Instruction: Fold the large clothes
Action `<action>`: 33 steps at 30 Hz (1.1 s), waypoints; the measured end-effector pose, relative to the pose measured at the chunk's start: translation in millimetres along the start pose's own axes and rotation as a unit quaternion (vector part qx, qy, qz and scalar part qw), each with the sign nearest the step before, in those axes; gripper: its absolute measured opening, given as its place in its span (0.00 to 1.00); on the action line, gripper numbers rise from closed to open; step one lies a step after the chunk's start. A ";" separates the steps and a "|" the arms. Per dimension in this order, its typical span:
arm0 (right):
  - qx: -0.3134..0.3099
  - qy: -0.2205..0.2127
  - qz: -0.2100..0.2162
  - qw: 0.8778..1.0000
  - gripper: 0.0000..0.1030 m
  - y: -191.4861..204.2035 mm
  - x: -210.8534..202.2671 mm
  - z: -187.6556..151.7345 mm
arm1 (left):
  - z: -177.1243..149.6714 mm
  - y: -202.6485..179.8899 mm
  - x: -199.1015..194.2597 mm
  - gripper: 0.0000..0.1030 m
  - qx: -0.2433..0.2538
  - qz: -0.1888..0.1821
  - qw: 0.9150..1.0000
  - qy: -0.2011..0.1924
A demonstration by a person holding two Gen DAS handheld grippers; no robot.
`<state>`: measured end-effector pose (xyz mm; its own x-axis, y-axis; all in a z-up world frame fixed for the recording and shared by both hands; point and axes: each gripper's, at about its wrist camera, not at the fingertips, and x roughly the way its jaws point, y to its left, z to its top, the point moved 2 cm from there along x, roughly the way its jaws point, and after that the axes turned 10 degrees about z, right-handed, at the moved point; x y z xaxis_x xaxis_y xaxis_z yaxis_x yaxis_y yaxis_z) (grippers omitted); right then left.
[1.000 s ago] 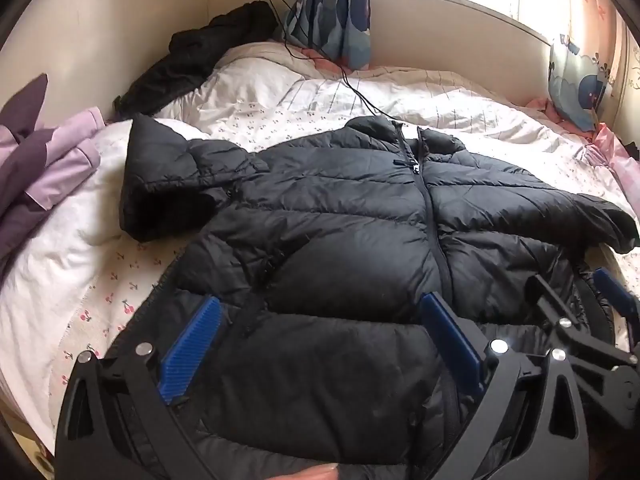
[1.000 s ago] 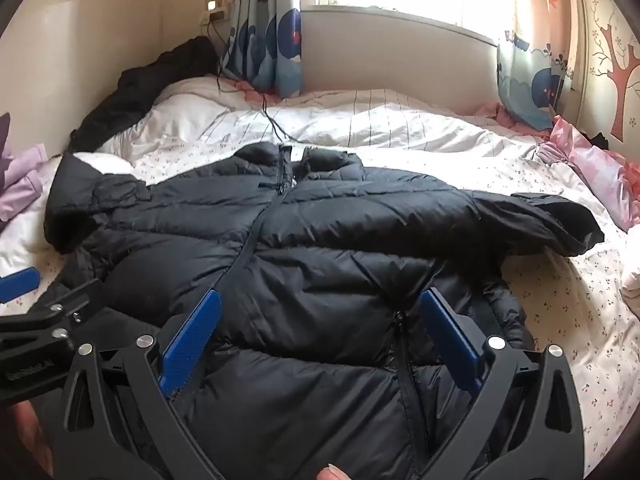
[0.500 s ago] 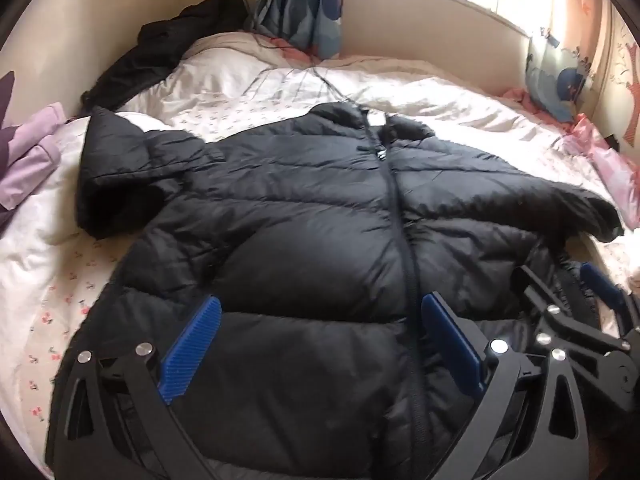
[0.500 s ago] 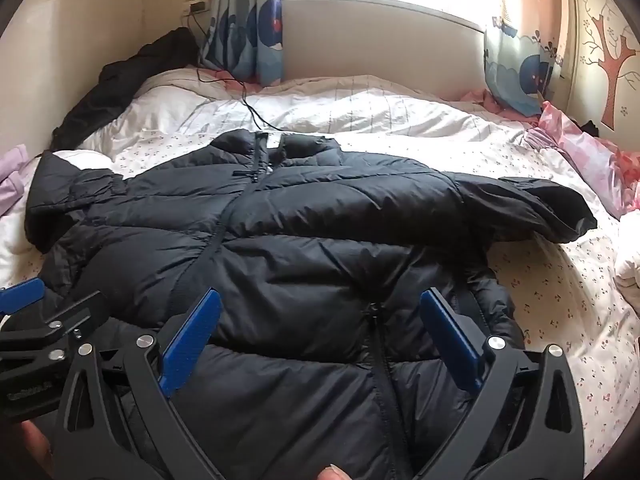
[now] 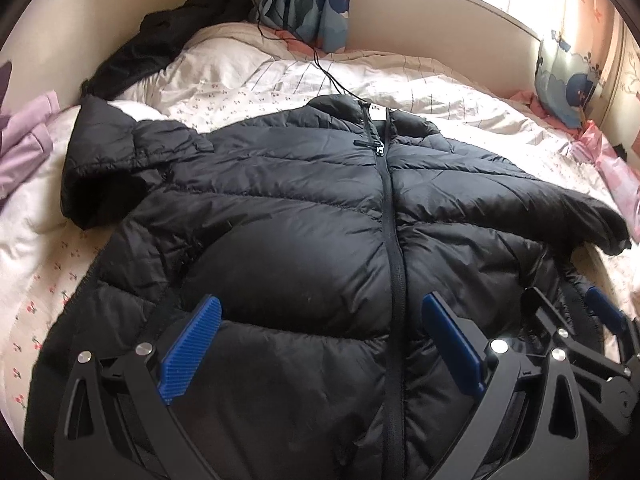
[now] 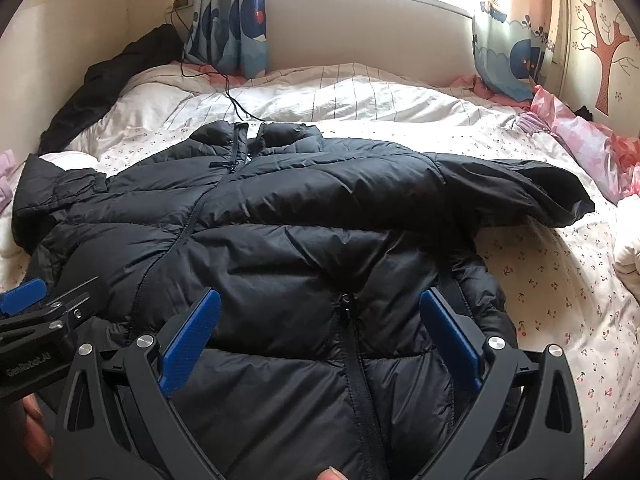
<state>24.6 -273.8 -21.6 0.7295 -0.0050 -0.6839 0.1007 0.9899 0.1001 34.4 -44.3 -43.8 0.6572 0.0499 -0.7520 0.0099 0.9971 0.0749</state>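
A black quilted puffer jacket, zipped shut, lies front-up and spread on a white cherry-print bed quilt, collar toward the window, one sleeve bunched at the left and the other extended to the right. The left gripper and right gripper, each with blue ribbed pads, hover side by side above the hem region; both sets of jaws stand wide apart and hold nothing. Probable hazards: the slick, air-filled shell may slip from a shallow pinch or spring back after folding, and the closely spaced grippers may collide. A black cable trails toward the collar and could snag.
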 end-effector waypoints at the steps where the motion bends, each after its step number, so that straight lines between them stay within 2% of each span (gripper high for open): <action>1: 0.002 0.001 0.002 1.000 0.93 -1.1 0.4 -0.3 | -0.1 -0.6 -0.3 0.94 0.002 0.003 1.000 -0.001; 14: 0.003 0.008 0.014 1.000 0.93 1.2 5.3 -2.7 | 0.0 0.4 -4.1 0.94 0.017 0.022 1.000 -0.015; 33: 0.007 0.009 0.016 1.000 0.93 1.2 4.1 -2.9 | -1.0 -0.1 -4.9 0.94 0.019 0.027 0.999 -0.020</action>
<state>25.7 -272.1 -26.4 0.7202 0.0297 -0.6932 0.0870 0.9873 0.1328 30.4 -44.6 -40.8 0.6873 0.1008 -0.7194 0.0012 0.9902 0.1399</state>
